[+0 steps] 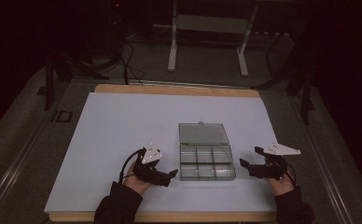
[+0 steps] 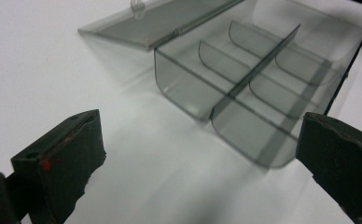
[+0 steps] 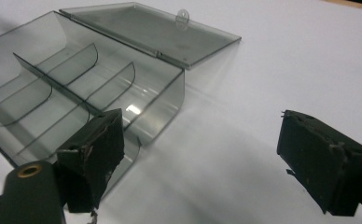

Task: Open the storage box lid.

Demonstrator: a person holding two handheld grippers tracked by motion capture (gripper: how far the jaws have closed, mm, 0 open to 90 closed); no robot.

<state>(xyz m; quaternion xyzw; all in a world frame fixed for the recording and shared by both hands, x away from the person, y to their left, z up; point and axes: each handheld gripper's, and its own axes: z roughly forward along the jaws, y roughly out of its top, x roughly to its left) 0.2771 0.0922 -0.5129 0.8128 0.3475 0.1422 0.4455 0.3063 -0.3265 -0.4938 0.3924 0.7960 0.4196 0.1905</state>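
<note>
The left claw (image 1: 173, 173) is held just beside the left wall of the box (image 1: 206, 164), its two jaws spread wide with nothing between them. The right claw (image 1: 243, 163) is held just beside the right wall, also wide open and empty. The box is set on the white worktop (image 1: 123, 126), toward its near edge and a little right of the middle, and is framed between the two claws without being touched.

The step in hand is judged to be the approach: nothing is gripped yet. With the lid (image 1: 202, 133) laid flat open toward the far edge, the next move is likely to be a hold on one wall by one claw while the lid is taken at its small tab (image 3: 183, 17) by the other.

The box is made of thin, smoky, see-through plastic, glossy and hard, so a slip is to be expected. Six compartments are formed by one long divider and curved cross walls (image 2: 216, 58). All compartments are seen empty. The jaw pads (image 3: 326, 161) are of black, worn, crumbly rubber.
</note>
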